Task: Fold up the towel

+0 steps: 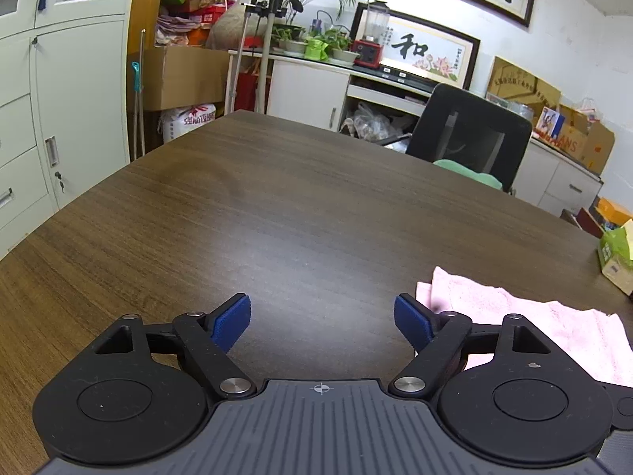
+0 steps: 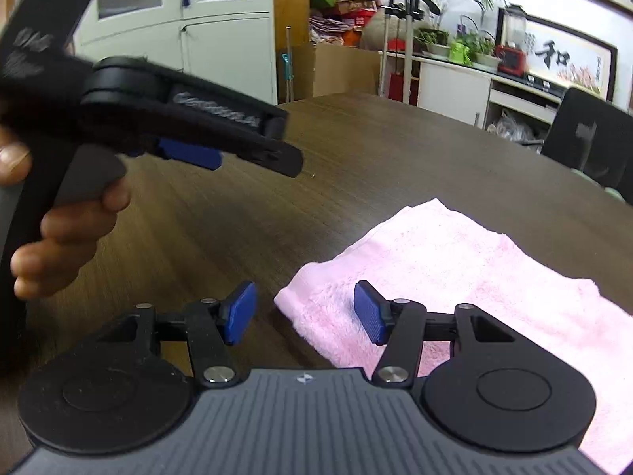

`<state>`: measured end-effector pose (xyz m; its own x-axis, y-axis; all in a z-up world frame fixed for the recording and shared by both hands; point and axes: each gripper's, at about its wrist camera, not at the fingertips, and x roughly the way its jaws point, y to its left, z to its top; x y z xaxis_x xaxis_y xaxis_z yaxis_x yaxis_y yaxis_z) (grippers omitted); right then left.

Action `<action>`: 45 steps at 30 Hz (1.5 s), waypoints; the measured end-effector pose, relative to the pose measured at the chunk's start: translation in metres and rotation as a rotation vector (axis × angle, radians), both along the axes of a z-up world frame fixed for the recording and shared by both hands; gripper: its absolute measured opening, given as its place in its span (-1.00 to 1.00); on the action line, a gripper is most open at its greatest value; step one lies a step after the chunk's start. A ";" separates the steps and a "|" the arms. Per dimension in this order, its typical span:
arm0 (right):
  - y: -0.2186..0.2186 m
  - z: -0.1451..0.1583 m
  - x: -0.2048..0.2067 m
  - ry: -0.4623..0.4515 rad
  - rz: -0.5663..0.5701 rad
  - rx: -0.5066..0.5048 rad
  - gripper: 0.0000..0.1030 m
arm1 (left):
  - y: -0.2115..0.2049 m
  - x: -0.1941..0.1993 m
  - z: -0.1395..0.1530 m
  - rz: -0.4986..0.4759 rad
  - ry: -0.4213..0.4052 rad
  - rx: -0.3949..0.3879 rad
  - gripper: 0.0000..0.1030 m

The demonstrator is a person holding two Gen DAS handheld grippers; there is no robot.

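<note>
Towel (image 2: 455, 273), pink, folded flat on table (image 1: 277, 206); left tool (image 1: 322, 322) and right tool (image 2: 304, 312) agape, empty

Dark wood table (image 1: 277, 206) with a black office chair (image 1: 470, 134) at 1 o'clock, red blender (image 1: 374, 35) and potted plants (image 1: 336, 45) at 12.

The towel (image 2: 455, 273) is pale pink with a fluffy nap. The worktop (image 1: 277, 206) is dark brown with fine wood grain. Both grippers are black with a grey ribbed body, and the left gripper (image 1: 322, 318) and right gripper (image 2: 304, 308) carry blue textured fingers (image 1: 231, 320). The office chair (image 1: 470, 134) is black, the cabinets (image 1: 59, 91) off-white, and the tissue box (image 1: 617, 253) green.
</note>
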<state>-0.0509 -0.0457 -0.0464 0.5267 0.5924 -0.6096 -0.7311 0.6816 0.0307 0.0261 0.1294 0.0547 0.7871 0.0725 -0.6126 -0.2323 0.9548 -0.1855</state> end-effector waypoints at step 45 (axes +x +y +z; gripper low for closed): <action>-0.021 -0.005 -0.085 -0.172 0.187 -0.117 -0.75 | 0.000 0.006 -0.007 -0.031 0.060 -0.037 0.84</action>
